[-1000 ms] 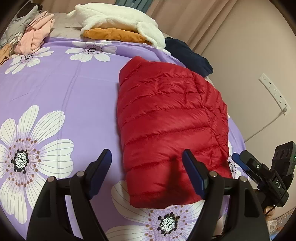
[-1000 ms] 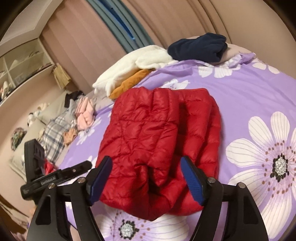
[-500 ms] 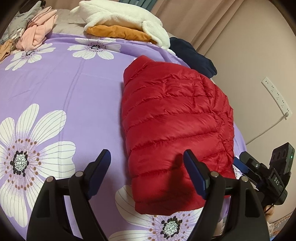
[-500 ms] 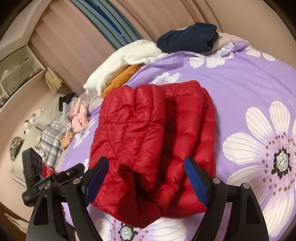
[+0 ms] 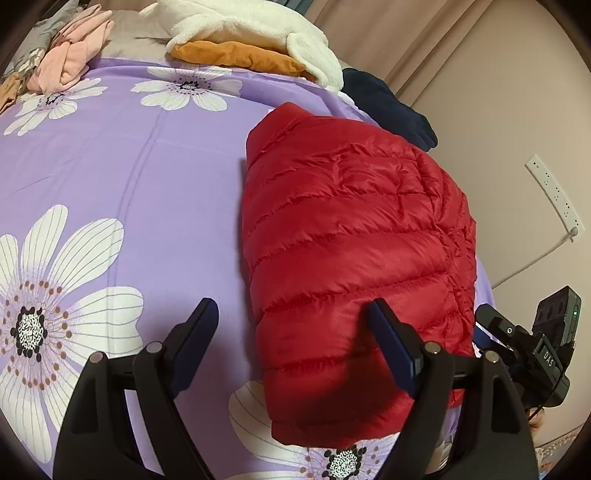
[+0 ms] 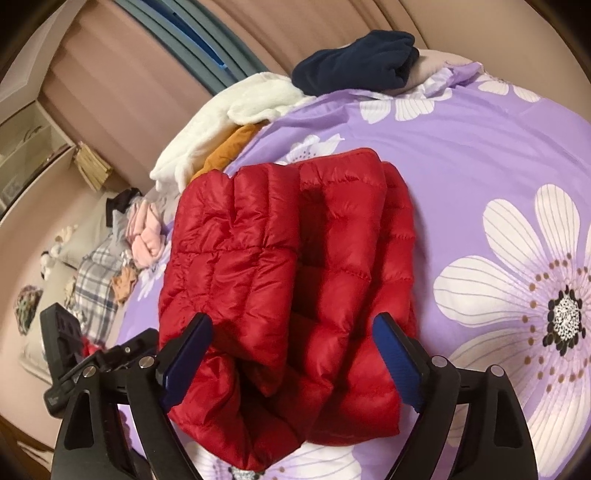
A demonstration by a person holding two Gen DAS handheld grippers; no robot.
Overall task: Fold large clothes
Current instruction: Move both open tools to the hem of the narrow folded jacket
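A red puffer jacket lies folded into a long bundle on the purple flowered bedspread. It also shows in the right wrist view, with its sleeves folded over the top. My left gripper is open and empty, hovering over the jacket's near left edge. My right gripper is open and empty, just above the jacket's near end. The right gripper's body shows in the left wrist view past the jacket's right side.
A white fleece on an orange garment and a navy garment lie at the bed's far end. Pink clothes sit far left. A wall with a power strip is close on the right.
Both grippers have moved in closer to the jacket, which now looks larger in both views. The jacket itself has not moved. Both stay open.
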